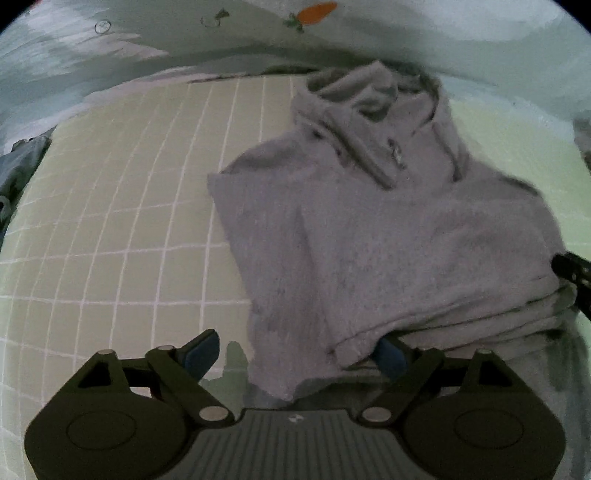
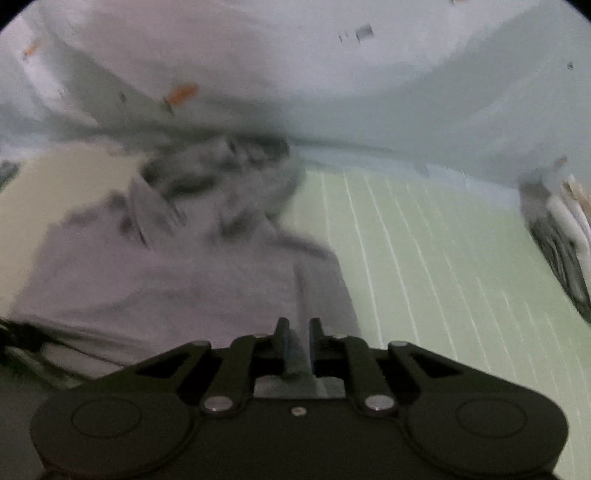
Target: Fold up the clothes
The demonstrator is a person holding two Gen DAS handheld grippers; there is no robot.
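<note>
Grey fleece makes up the hoodie [image 1: 388,236], which lies partly folded on a pale green mat [image 1: 122,206] ruled with a white grid; its hood is bunched at the far end, against a light sheet [image 1: 369,33] printed with small carrots. In the left wrist view the left gripper [image 1: 295,356] hangs over the near hem with its jaws spread wide: one blue pad [image 1: 201,354] is out over bare mat, the other is tucked under a folded edge of cloth, and nothing is pressed between them. A dark piece of the other tool shows at the right edge of that view, at the hoodie's side. The right wrist view is blurred. There the right gripper [image 2: 298,338] has its jaws drawn almost together, and a thin strip of grey cloth sits pinched in the narrow gap, at the hoodie's near right edge where it meets the mat. A pile of other clothes [image 2: 561,236] lies at the mat's far right; more dark fabric [image 1: 18,173] peeks in at the left.
</note>
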